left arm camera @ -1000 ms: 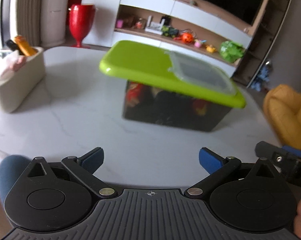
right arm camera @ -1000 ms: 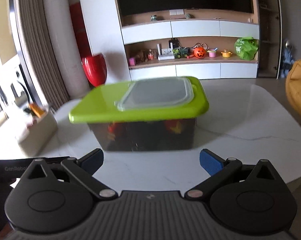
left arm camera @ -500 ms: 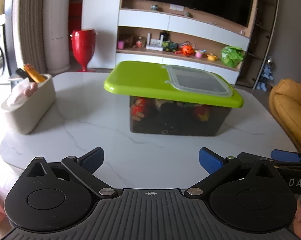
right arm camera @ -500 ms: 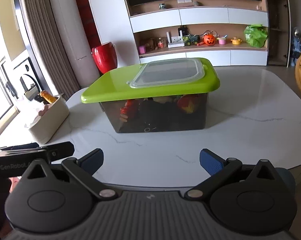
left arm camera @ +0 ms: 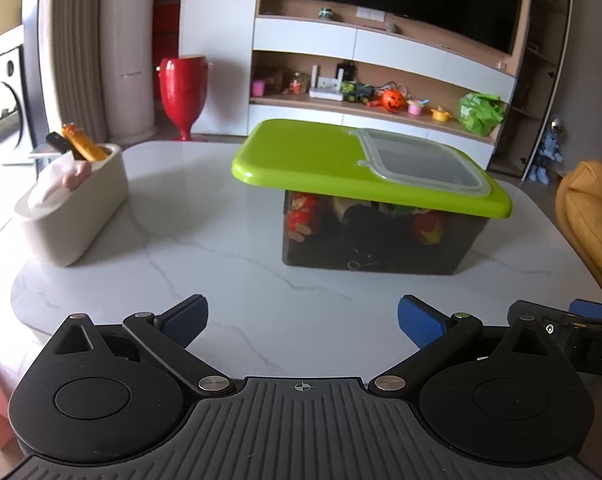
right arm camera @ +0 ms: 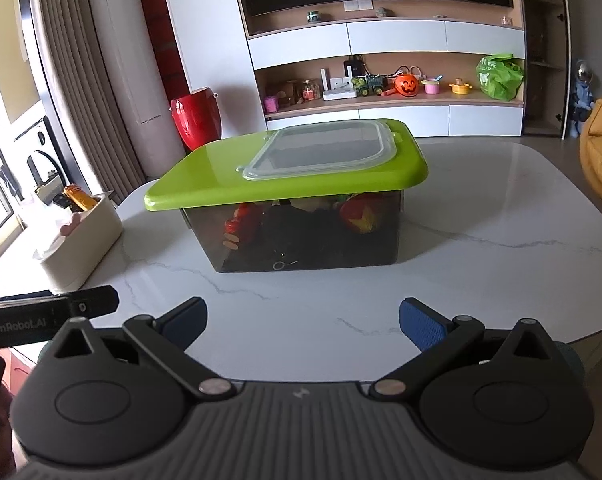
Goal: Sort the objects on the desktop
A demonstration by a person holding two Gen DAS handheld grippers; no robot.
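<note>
A dark see-through storage box (left arm camera: 373, 236) with a lime-green lid (left arm camera: 313, 156) and a clear hatch (left arm camera: 421, 160) stands mid-table; toys show inside. It also shows in the right wrist view (right arm camera: 309, 236), lid (right arm camera: 221, 176) on top. A cream organiser tub (left arm camera: 77, 208) with an orange item and a black item stands at the left, also in the right wrist view (right arm camera: 81, 240). My left gripper (left arm camera: 301, 320) is open and empty near the table's front edge. My right gripper (right arm camera: 301, 320) is open and empty, beside it.
The white marble table (left arm camera: 229, 264) has rounded corners. A yellow chair (left arm camera: 589, 216) stands at the right. A red vase (left arm camera: 183, 92) and a TV shelf with toys (left arm camera: 381, 100) are behind the table.
Both grippers have pulled back and steadied; the box now sits a little farther off and sharp. The jaws stay open.
</note>
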